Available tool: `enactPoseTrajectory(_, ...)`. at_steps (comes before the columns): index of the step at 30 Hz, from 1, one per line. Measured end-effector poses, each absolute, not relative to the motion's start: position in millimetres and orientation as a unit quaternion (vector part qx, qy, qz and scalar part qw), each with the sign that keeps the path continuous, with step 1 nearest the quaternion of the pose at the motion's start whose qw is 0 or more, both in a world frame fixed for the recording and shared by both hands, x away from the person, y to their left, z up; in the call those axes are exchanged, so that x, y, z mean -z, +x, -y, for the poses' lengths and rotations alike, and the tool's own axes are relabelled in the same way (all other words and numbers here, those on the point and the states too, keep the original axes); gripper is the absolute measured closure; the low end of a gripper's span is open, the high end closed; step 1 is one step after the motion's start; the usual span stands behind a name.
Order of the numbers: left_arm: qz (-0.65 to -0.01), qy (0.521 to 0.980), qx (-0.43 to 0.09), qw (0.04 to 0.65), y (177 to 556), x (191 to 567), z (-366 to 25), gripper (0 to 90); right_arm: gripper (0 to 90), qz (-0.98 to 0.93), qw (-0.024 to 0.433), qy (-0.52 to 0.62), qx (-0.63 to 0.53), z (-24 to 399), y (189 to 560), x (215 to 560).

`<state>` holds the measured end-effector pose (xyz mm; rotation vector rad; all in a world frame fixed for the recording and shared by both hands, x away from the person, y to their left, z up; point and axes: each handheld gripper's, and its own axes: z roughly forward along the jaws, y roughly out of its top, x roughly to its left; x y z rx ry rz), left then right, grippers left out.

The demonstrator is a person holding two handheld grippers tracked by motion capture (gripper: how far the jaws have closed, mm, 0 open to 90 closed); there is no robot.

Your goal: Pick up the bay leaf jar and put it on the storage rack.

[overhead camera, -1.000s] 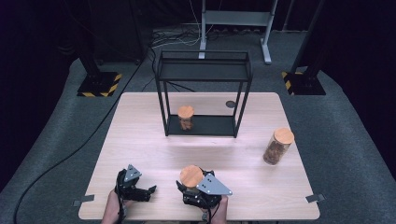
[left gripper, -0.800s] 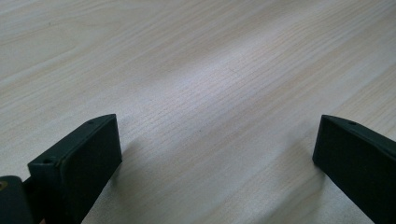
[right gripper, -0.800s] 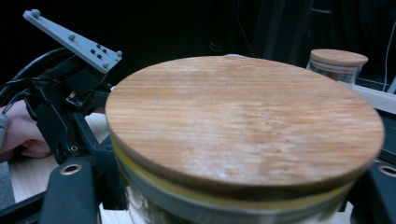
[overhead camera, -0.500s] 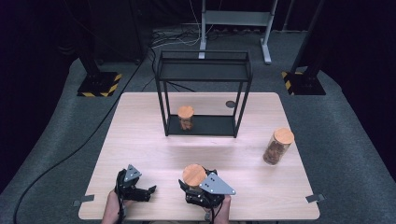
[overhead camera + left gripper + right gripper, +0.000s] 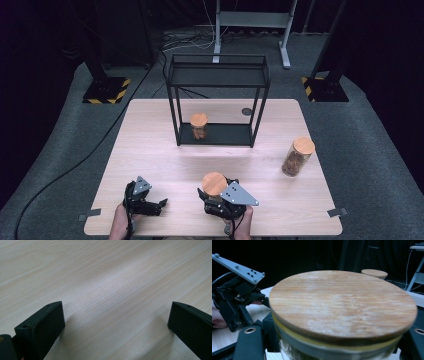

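gripping a glass jar (image 5: pixel 214 189) just under its wooden lid (image 5: pixel 342 305), the right gripper (image 5: pixel 220 202) has its jaws closed on the jar at the near edge of the table (image 5: pixel 165 165), probably to carry it toward the black wire shelf (image 5: pixel 218 100). the left gripper (image 5: pixel 150 204) rests wide open and empty on the wood, apparently waiting. a second lidded jar (image 5: pixel 199 126) with brownish contents stands on the shelf's lower tier; a third (image 5: pixel 297 156), similarly filled, stands apart at the right. the held jar's contents can't be made out.
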<state>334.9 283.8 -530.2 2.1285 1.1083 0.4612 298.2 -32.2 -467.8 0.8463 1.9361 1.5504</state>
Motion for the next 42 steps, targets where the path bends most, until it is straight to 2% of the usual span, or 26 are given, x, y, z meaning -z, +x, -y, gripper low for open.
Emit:
enactPoseTrajectory(15,-0.427,0.818,-0.178,0.341,335.1,530.1,-283.4,0.1,24.8,-0.713,0.277,0.329,-0.554,44.7,313.6,465.3)
enactPoseTrajectory(42,-0.426,0.819,-0.178,0.341,335.5,530.1,-283.4,0.2,24.8,-0.714,0.289,0.335,-0.543,43.2,353.4,456.7)
